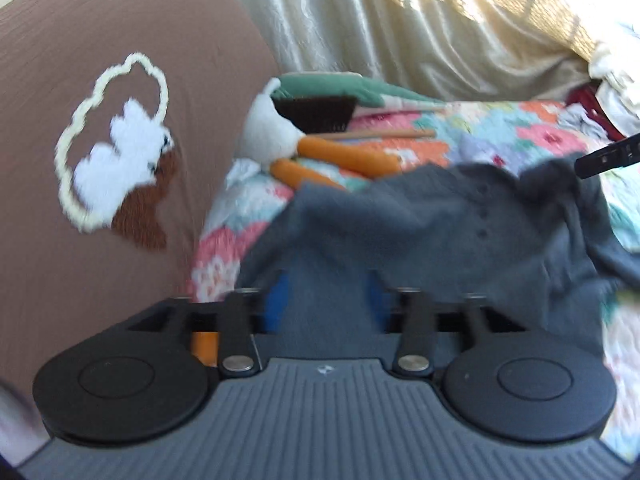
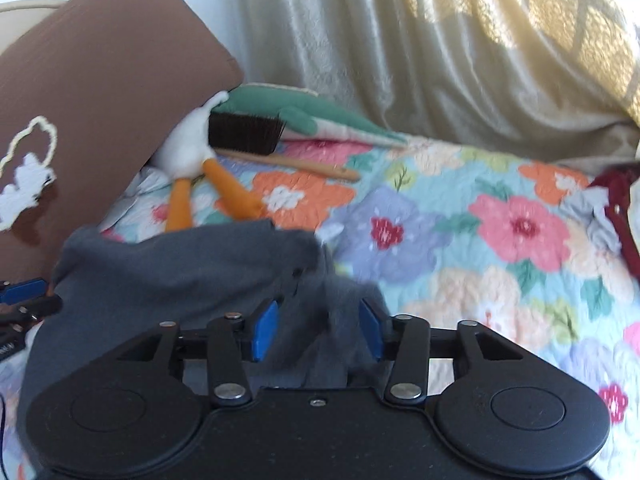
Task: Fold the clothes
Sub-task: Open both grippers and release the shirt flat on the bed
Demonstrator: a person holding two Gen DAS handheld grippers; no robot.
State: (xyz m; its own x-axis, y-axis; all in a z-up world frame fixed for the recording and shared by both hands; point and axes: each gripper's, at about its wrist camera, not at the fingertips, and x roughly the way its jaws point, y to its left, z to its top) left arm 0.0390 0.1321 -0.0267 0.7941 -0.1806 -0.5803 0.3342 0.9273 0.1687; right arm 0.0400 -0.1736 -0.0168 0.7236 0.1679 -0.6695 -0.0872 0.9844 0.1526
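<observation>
A dark grey buttoned garment (image 1: 440, 232) lies rumpled on a flowered quilt (image 1: 500, 132). It also shows in the right wrist view (image 2: 180, 276). My left gripper (image 1: 326, 296) has its blue pads wide apart with grey cloth lying between them. My right gripper (image 2: 318, 328) is also wide apart, with a bunched fold of the garment between its pads. The right gripper's black tip (image 1: 608, 156) shows at the right edge of the left wrist view. The left gripper's blue and black tip (image 2: 28, 300) shows at the left edge of the right wrist view.
A brown embroidered cushion (image 1: 100, 140) stands at the left. A white stuffed toy with orange legs (image 2: 192, 160), a dark wooden-handled brush (image 2: 248, 132) and a green cloth (image 2: 296, 112) lie at the back. A cream curtain (image 2: 420, 48) hangs behind. Dark red fabric (image 2: 620, 216) lies far right.
</observation>
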